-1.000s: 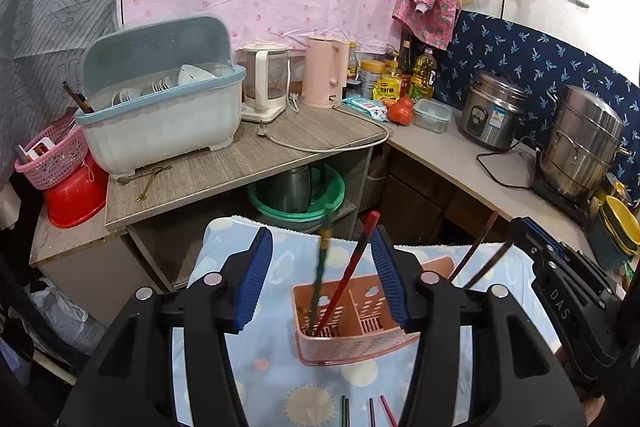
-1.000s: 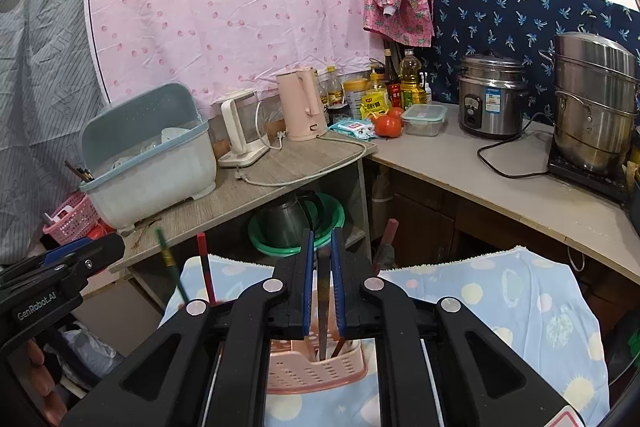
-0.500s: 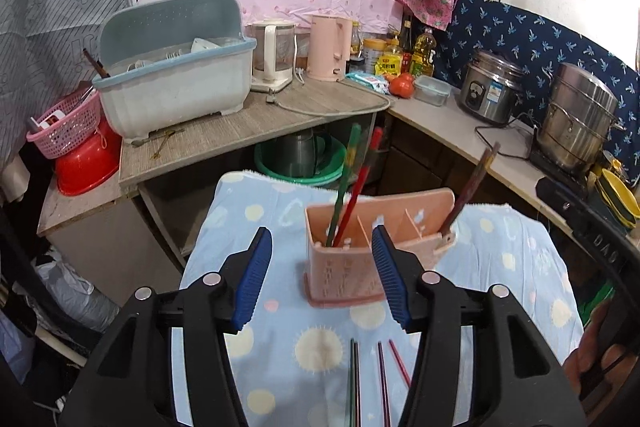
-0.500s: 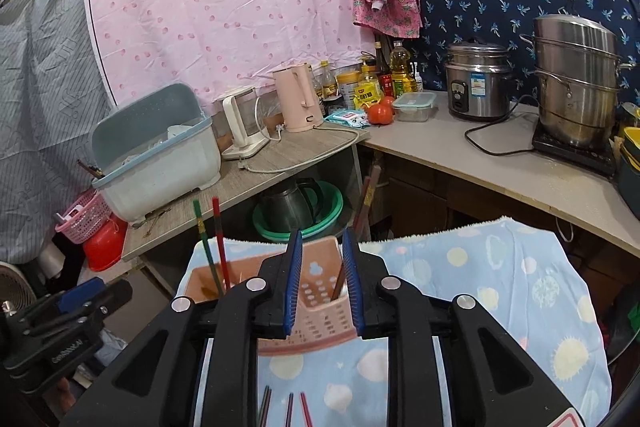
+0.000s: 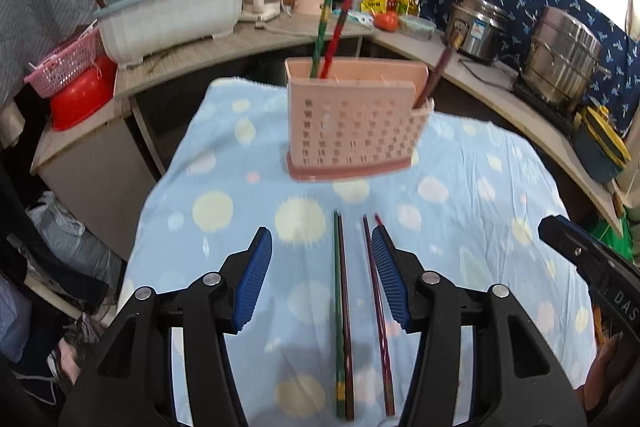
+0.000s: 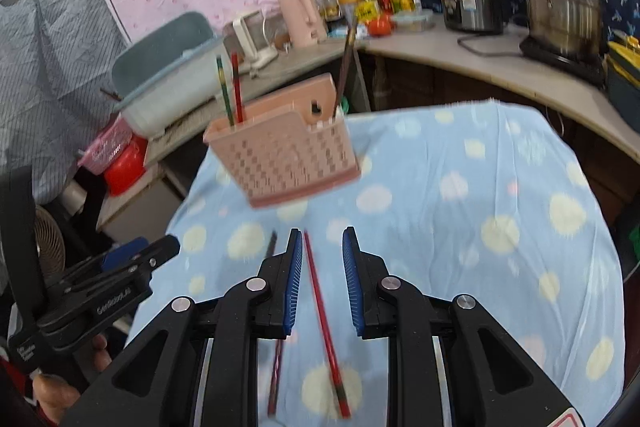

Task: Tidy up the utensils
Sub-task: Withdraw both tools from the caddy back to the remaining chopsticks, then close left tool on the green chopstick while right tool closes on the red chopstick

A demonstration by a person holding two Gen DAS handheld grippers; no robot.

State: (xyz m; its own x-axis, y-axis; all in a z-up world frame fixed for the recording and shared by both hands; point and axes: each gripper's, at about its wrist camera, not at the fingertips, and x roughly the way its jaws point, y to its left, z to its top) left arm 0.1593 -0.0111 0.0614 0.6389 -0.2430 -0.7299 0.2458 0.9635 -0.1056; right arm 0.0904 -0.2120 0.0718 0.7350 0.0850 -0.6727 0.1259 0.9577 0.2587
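My left gripper (image 5: 322, 281) has jaws wide apart w/ nothing in them. My right gripper (image 6: 319, 281) is open to a medium gap, also empty.

The landmark is the pink perforated plastic utensil caddy (image 5: 354, 125), which stands on the pale-blue cloth w/ cream dots (image 5: 480, 211). Inside the caddy, at its left end, a green chopstick (image 5: 320, 35) and a red chopstick (image 5: 336, 35) lean together. At its right end a dark brown chopstick (image 5: 438, 77) leans outward.

On the cloth on my side of the caddy lie the loose ones: a green-and-dark pair lying side by side (image 5: 342, 307) and, just right of it, a thin maroon pair (image 5: 378, 307). In the right wrist view a red chopstick w/ patterned end (image 6: 324, 323) runs between my right fingers, and a darker stick (image 6: 276, 359) is left of it. That view is motion-blurred, so I can't say for sure which stick matches which in the left view.

Risks, as I judge them:
- The sticks lie touching or nearly so. My wide left jaws would likely close on two at once, or squeeze one out sideways.
- They're thin and flat on soft cloth, so the pads may pinch fabric and drag the cloth, tipping the light caddy.
- The two grippers are near each other over the same sticks, so they could collide.
- A stick gripped near its end may swing and miss the slot.
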